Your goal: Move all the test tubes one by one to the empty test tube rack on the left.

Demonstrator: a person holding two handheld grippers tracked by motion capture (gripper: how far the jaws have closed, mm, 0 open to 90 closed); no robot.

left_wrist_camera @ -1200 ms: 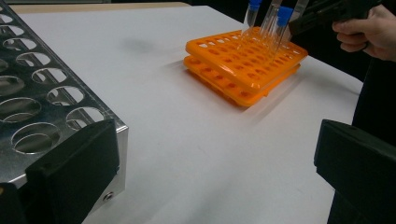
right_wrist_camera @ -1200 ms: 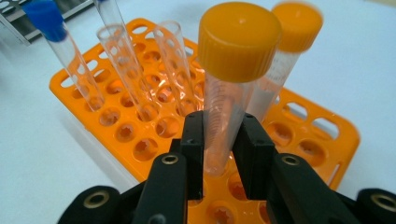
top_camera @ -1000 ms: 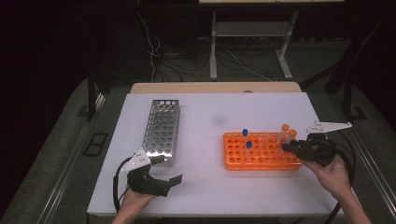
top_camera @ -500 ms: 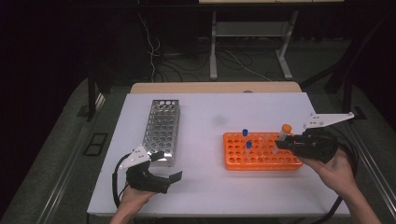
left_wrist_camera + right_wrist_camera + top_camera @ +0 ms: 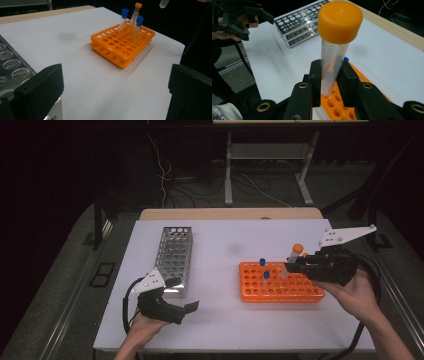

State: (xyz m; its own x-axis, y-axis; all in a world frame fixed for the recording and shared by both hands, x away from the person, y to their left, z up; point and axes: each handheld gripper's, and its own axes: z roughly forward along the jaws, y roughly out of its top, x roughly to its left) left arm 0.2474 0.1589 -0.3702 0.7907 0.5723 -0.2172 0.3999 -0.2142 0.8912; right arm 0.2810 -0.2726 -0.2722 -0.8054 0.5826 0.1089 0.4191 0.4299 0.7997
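My right gripper [image 5: 296, 266] is shut on a clear tube with an orange cap [image 5: 295, 253], held tilted above the right end of the orange rack [image 5: 280, 290]. In the right gripper view the jaws [image 5: 330, 77] clamp the tube [image 5: 333, 60] at mid-height, its base over the rack's holes [image 5: 337, 106]. Two blue-capped tubes [image 5: 262, 262] [image 5: 266, 275] stand in the rack. The left gripper view shows them [image 5: 124, 13] beside another orange-capped tube [image 5: 136, 7] standing in the rack [image 5: 120, 47]. My left gripper [image 5: 182, 294] rests open at the front left, holding nothing [image 5: 115, 95].
A metal tube rack [image 5: 175, 255] with bare holes lies left of centre on the white table [image 5: 225, 240], close to my left gripper. Bare tabletop separates the two racks. A wooden strip [image 5: 230, 214] runs along the table's far edge, with dark floor and cables beyond.
My right gripper has lifted the orange-capped tube up out of the rack's right end and carried it slightly left. The left gripper has stayed nearly still.
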